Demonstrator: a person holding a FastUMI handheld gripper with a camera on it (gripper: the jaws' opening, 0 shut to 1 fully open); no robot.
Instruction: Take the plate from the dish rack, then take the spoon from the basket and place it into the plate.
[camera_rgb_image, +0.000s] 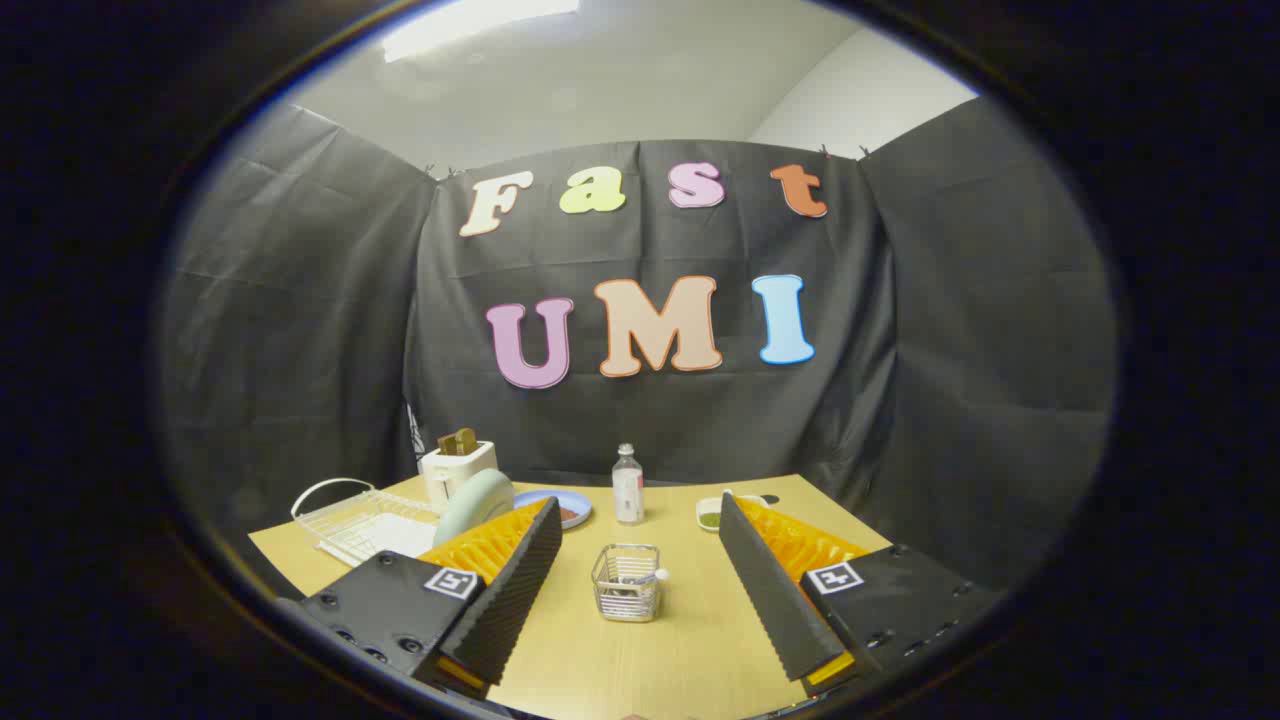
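My gripper is held above the wooden table, open, with nothing between its fingers. A small wire basket stands on the table between the fingers, and a spoon's white handle end pokes out at its right rim. To the left, a white dish rack holds a pale green plate standing on edge, just behind the left finger. The right finger is well apart from the basket.
A white toaster with toast stands at the back left. A blue plate, a clear bottle and a small white bowl with green contents line the table's far side. Black cloth walls enclose the table.
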